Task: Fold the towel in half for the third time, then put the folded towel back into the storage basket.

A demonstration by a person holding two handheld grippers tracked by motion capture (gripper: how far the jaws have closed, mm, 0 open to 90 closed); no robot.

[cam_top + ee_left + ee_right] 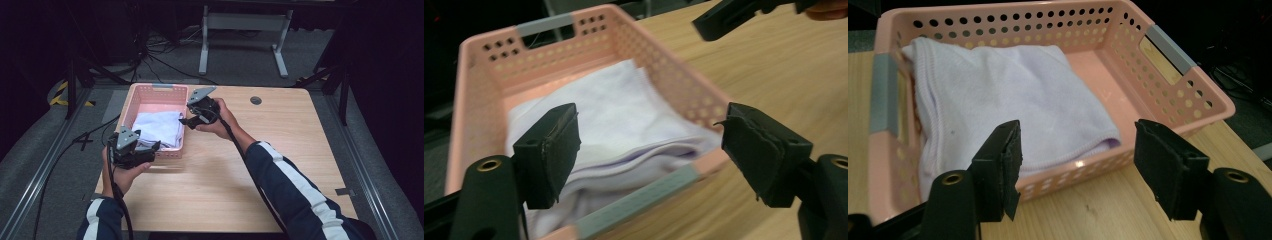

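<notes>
Currently: pink basket at table left rear, folded lilac cloth inside, filling near end. Left gripper at basket's near rim, jaws apart, empty, cloth just ahead. Right gripper at basket's right rim, jaws apart, empty, cloth just beside.

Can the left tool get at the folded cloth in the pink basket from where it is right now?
Probably yes. The left tool is open at the basket's near end, and the cloth lies uncovered just beyond its jaws. The low rim is all that stands between them, and the right tool is off to the side.
</notes>
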